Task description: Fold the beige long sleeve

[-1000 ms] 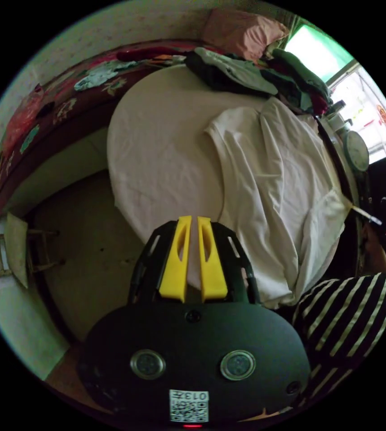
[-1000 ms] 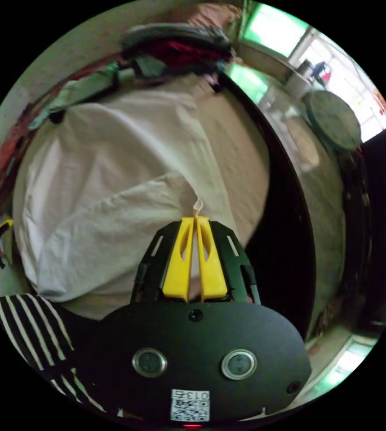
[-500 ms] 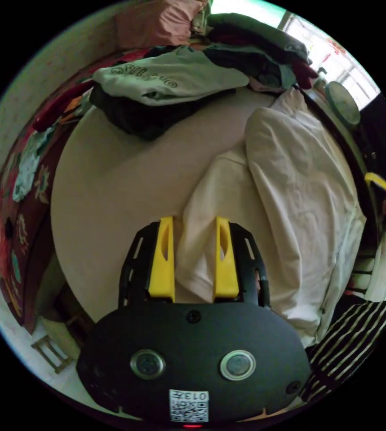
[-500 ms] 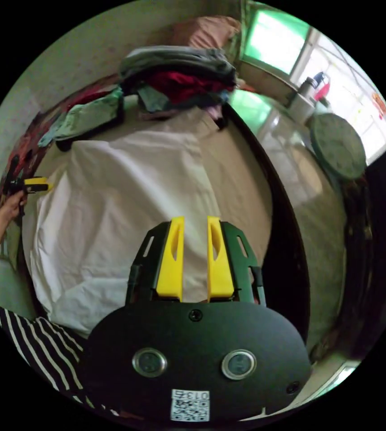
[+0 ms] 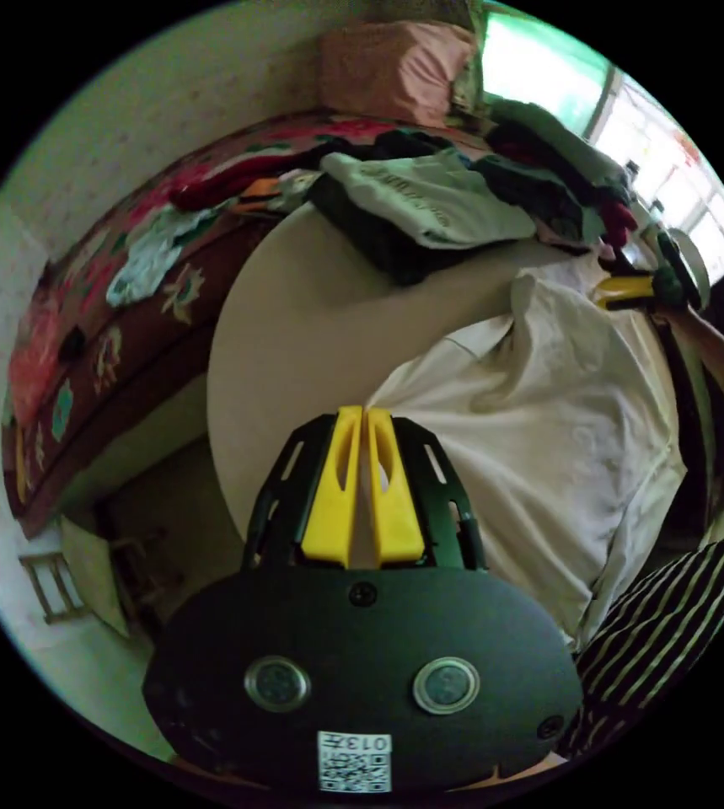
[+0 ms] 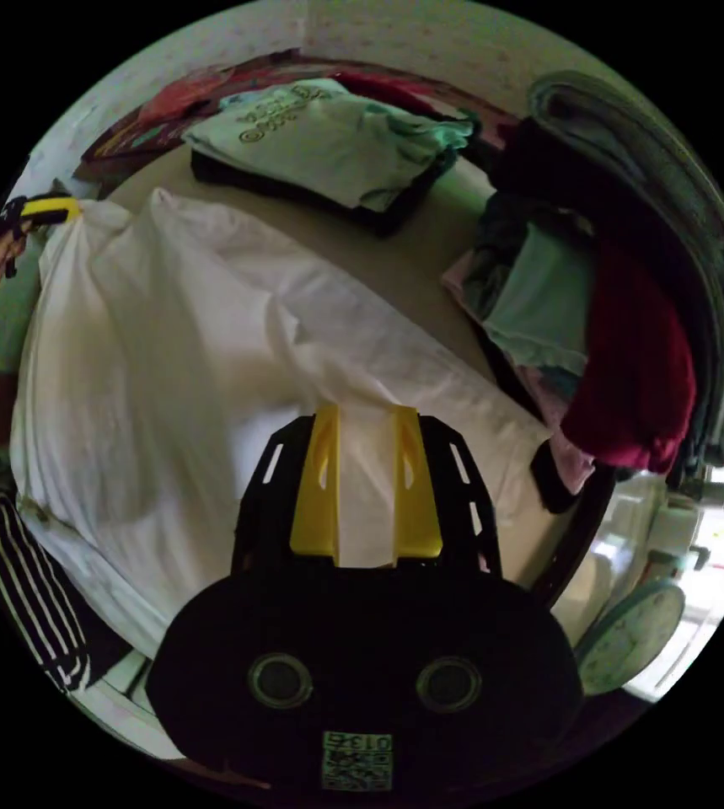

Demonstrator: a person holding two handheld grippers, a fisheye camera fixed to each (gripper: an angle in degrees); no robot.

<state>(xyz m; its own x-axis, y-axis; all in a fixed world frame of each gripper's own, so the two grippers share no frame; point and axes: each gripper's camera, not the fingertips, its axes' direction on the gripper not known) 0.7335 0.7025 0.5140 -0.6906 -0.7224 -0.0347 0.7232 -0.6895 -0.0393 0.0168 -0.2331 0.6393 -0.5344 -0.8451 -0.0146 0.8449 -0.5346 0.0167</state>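
The beige long sleeve (image 5: 547, 421) is spread over the right half of a round table (image 5: 311, 337) covered in a pale cloth, with part of its edge hanging over the table rim towards a person in a striped top (image 5: 673, 607).

In the left gripper view, the left claw (image 5: 366, 415) is seen with its yellow jaws drawn together, clenched on a corner of the beige fabric at the table's near edge. The right claw (image 5: 627, 291) is seen across the garment, held in a hand at the far side of the shirt; from here it cannot be told whether it is clenched.

In the right gripper view, the right claw (image 6: 366, 413) is shown with its jaws parted, released, with a fold of the beige long sleeve (image 6: 210, 337) lying between and under them. The left claw (image 6: 45, 209) is seen at the garment's far corner.

A folded pale green shirt on a dark garment (image 6: 328, 143) is stacked on the table beyond the beige one, and a heap of dark and red clothes (image 6: 631, 278) is piled beside it. A bed with a floral red cover (image 5: 126, 278) is seen behind the table.
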